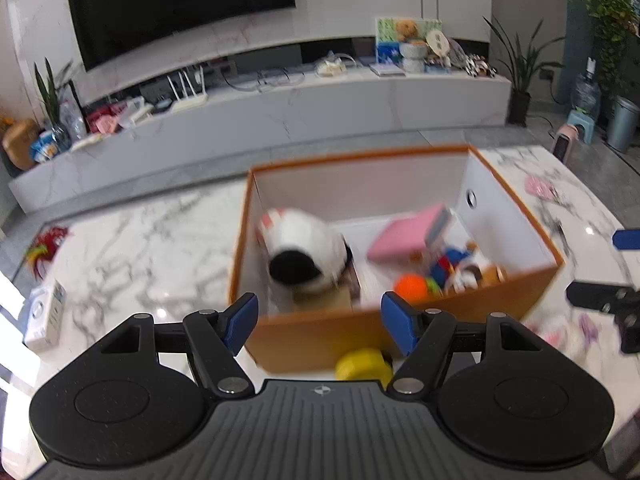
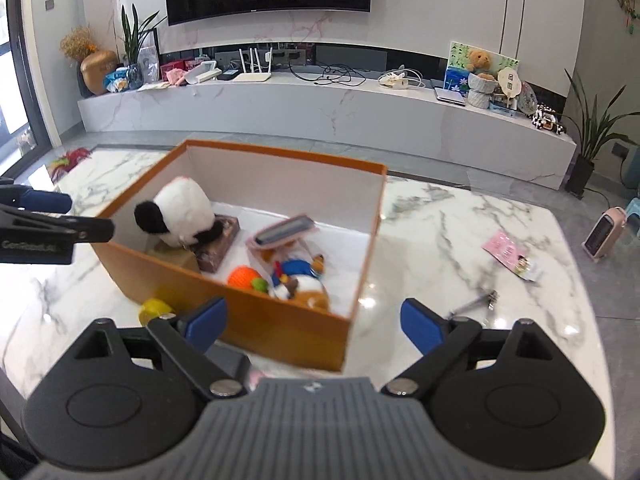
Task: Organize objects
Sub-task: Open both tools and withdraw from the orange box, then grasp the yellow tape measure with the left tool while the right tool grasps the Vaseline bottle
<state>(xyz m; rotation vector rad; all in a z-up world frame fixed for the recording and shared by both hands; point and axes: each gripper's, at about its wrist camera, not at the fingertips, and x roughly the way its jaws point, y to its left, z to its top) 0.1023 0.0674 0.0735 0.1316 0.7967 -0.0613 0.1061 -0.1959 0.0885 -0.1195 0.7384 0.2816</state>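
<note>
An orange box stands on the marble table. In it lie a white and black plush toy, a pink case, an orange ball and other toys. The plush is blurred in the left wrist view. My left gripper is open and empty, just in front of the box's near wall. My right gripper is open and empty at the box's near right corner. A yellow object lies outside the box by its near wall.
On the table lie a white carton, a red feathery toy, a pink packet and a metal clip. A TV bench with clutter stands behind. A pink heater stands on the floor.
</note>
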